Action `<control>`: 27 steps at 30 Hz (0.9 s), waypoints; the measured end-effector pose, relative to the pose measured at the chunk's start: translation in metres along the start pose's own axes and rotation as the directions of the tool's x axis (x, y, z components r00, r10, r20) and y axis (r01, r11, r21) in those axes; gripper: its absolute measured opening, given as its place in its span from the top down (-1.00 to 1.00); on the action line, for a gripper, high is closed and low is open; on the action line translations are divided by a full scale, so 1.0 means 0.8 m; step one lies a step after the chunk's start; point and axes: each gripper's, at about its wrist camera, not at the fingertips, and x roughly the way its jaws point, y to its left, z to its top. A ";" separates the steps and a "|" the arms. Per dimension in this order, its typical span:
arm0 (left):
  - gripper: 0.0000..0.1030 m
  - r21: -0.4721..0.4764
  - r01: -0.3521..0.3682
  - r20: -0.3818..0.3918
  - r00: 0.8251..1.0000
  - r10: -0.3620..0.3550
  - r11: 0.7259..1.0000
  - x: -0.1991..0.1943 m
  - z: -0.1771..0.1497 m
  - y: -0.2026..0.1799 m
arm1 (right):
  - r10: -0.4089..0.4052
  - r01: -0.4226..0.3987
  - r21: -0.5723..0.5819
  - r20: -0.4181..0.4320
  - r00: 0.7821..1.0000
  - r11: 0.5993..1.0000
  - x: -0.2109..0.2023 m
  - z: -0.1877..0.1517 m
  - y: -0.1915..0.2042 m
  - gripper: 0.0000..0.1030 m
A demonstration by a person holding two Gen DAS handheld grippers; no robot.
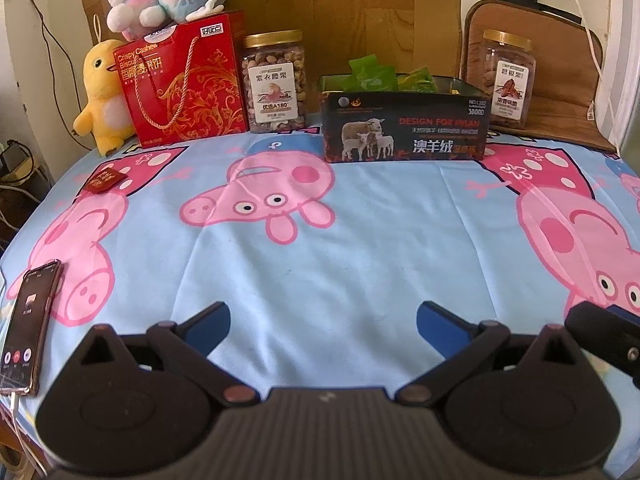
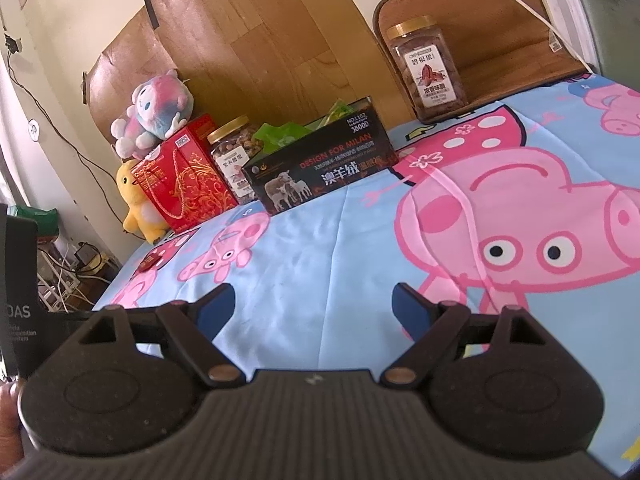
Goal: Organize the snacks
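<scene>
Both grippers, left gripper [image 1: 323, 320] and right gripper [image 2: 314, 304], hover with fingers spread wide, empty. One red snack packet [image 1: 105, 179] lies apart from the black box [image 1: 406, 130], likely its destination.

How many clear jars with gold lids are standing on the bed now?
2. One jar stands between the red gift box and the black box. The other jar stands right of the black box, on the brown mat. More may be hidden.

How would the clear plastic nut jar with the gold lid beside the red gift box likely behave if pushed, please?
The clear plastic nut jar looks full, so probably heavy. Squarish sides suggest sliding, not rolling. Being tall on the soft sheet, it may tip.
</scene>
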 end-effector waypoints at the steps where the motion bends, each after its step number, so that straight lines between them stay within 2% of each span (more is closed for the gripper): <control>1: -1.00 -0.002 0.000 -0.001 1.000 0.000 1.000 0.001 0.000 0.001 | 0.000 0.000 -0.001 0.001 1.000 1.000 0.000 0.000 0.001 -0.70; 27: -1.00 -0.007 0.004 -0.006 1.000 -0.004 1.000 0.004 -0.001 0.003 | -0.001 0.001 -0.001 0.001 1.000 1.000 0.000 0.001 0.000 -0.70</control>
